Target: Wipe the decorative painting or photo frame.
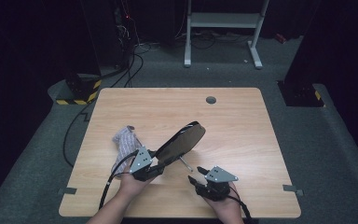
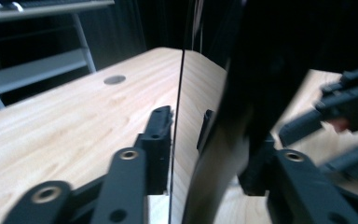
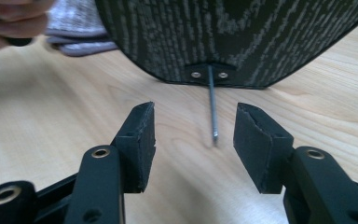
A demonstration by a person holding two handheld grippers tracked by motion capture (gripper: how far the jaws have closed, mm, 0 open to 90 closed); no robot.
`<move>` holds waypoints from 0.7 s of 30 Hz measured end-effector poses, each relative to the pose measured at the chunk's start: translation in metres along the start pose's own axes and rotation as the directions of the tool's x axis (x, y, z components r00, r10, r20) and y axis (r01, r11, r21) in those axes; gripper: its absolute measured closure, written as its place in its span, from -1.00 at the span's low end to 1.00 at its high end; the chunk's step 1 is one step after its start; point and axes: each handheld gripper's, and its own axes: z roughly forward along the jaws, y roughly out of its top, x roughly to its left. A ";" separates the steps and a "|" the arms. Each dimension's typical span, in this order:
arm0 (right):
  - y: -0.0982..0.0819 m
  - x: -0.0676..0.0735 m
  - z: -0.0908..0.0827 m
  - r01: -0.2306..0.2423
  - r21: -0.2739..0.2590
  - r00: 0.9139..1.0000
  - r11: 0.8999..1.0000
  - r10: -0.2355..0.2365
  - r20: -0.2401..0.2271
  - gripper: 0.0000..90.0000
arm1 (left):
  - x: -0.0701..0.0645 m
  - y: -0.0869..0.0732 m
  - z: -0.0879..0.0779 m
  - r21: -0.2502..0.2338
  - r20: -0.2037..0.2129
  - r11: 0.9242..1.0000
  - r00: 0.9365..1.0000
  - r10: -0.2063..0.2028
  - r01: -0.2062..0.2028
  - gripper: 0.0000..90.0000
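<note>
An oval mirror (image 1: 184, 139) stands tilted up off the wooden table (image 1: 237, 126), its glass reflecting the wood grain. My left gripper (image 1: 162, 161) is at the mirror's lower edge. In the left gripper view the mirror (image 2: 200, 93) runs edge-on between the jaws of this gripper (image 2: 209, 140); the left pad (image 2: 161, 135) stands a little off the glass, apart from its own reflection. My right gripper (image 1: 196, 173) is open, just in front of the mirror. Past its empty jaws (image 3: 194, 126) I see the mirror's black wood-grain back (image 3: 223, 32) and a thin metal rod (image 3: 212, 107) pointing down at the table.
A grey-white cloth (image 1: 123, 142) lies crumpled left of the mirror, and it shows behind the mirror (image 3: 74, 28) in the right gripper view. A round grommet (image 1: 210, 99) sits near the table's far edge. A white metal frame (image 1: 223, 21) stands on the floor beyond.
</note>
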 end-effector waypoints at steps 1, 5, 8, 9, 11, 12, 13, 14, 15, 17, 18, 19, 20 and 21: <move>0.001 -0.002 0.002 0.002 0.009 1.000 1.000 -0.002 0.013 0.06 | 0.000 -0.002 -0.003 0.010 0.002 1.000 1.000 -0.003 0.003 0.23; 0.006 -0.008 0.013 -0.014 0.057 0.999 0.998 0.011 0.050 0.07 | 0.000 -0.012 -0.018 0.038 0.011 0.999 1.000 -0.010 0.010 0.13; 0.009 -0.012 0.023 -0.021 0.093 0.999 0.995 0.017 0.039 0.08 | 0.006 -0.019 -0.034 0.052 0.003 0.999 1.000 -0.016 0.016 0.09; 0.010 -0.012 0.026 -0.026 0.104 0.999 0.994 0.022 0.040 0.11 | 0.008 -0.021 -0.039 0.052 -0.006 0.998 1.000 -0.021 0.022 0.09; 0.012 -0.011 0.033 -0.013 0.121 0.999 0.993 0.008 0.044 0.18 | 0.014 -0.024 -0.048 0.061 -0.029 0.997 0.999 -0.041 0.043 0.07; 0.013 -0.011 0.035 -0.014 0.129 0.999 0.992 0.008 0.051 0.24 | 0.018 -0.025 -0.052 0.058 -0.042 0.997 0.998 -0.056 0.058 0.07; 0.014 -0.011 0.038 -0.010 0.139 0.998 0.990 0.003 0.056 0.26 | 0.021 -0.027 -0.056 0.057 -0.057 0.996 0.996 -0.068 0.071 0.07; 0.015 -0.011 0.041 -0.017 0.150 0.998 0.988 0.008 0.057 0.26 | 0.023 -0.028 -0.060 0.058 -0.073 0.995 0.994 -0.080 0.084 0.06; 0.015 -0.012 0.044 -0.022 0.159 0.998 0.987 0.013 0.055 0.26 | 0.026 -0.029 -0.063 0.062 -0.091 0.994 0.992 -0.085 0.091 0.06; 0.015 -0.013 0.048 -0.034 0.177 0.999 0.984 0.026 0.046 0.29 | 0.031 -0.031 -0.070 0.061 -0.131 0.992 0.987 -0.097 0.106 0.04; 0.015 -0.014 0.050 -0.034 0.183 0.999 0.983 0.027 0.044 0.30 | 0.034 -0.031 -0.074 0.059 -0.153 0.992 0.983 -0.105 0.115 0.04; 0.015 -0.015 0.051 -0.035 0.185 0.999 0.982 0.028 0.042 0.33 | 0.038 -0.031 -0.078 0.060 -0.178 0.991 0.978 -0.106 0.118 0.03; 0.015 -0.015 0.052 -0.036 0.187 0.999 0.982 0.029 0.042 0.36 | 0.042 -0.031 -0.083 0.059 -0.203 0.990 0.972 -0.115 0.129 0.03; 0.015 -0.015 0.052 -0.037 0.190 0.999 0.981 0.029 0.045 0.39 | 0.047 -0.032 -0.087 0.060 -0.232 0.989 0.965 -0.120 0.138 0.03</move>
